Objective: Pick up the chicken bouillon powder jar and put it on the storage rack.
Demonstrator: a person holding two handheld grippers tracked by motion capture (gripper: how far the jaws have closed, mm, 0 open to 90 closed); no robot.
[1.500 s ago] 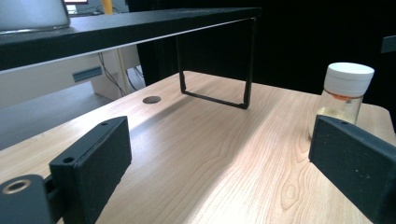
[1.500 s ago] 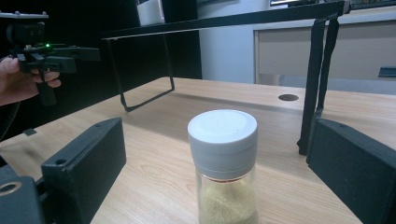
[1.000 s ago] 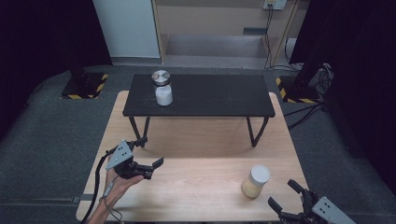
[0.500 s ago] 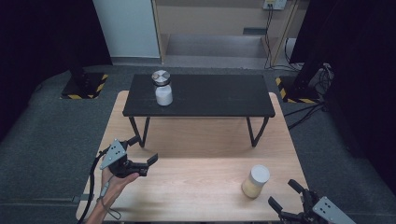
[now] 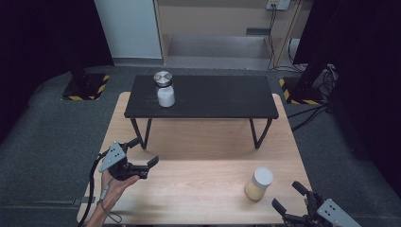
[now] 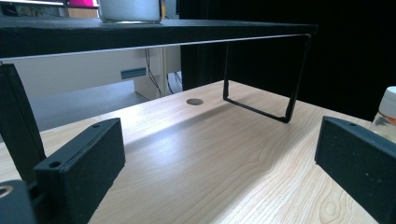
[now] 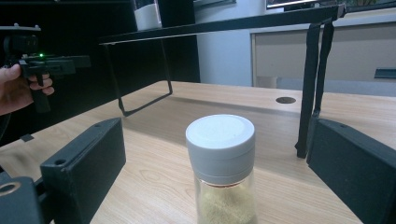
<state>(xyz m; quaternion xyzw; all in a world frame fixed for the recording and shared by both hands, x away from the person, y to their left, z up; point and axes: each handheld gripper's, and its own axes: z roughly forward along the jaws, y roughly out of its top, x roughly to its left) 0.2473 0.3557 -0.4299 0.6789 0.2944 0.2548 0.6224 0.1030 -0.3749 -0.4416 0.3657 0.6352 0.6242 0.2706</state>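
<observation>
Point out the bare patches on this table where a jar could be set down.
The wooden table lies bare between the left gripper and the white-lidded jar, and beneath the black shelf. The shelf top is free right of its metal-lidded jar. Tightest: the front right corner, between that jar and the right gripper.

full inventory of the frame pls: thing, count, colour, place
wooden table: 1, light wood, centre, cable hole in its top.
black shelf: 1, black top on black wire legs, stands on the far half of the wooden table.
metal-lid jar: 1, clear with white contents, silver lid, left end of the black shelf.
white-lid jar: 1, clear with pale yellow contents, white lid, near right on the wooden table.
floor stands: 2, black with yellow stripes, either side of the table.
left gripper: 1, black, open, held in a hand at near left.
right gripper: 1, black, open, facing the white-lid jar.
</observation>
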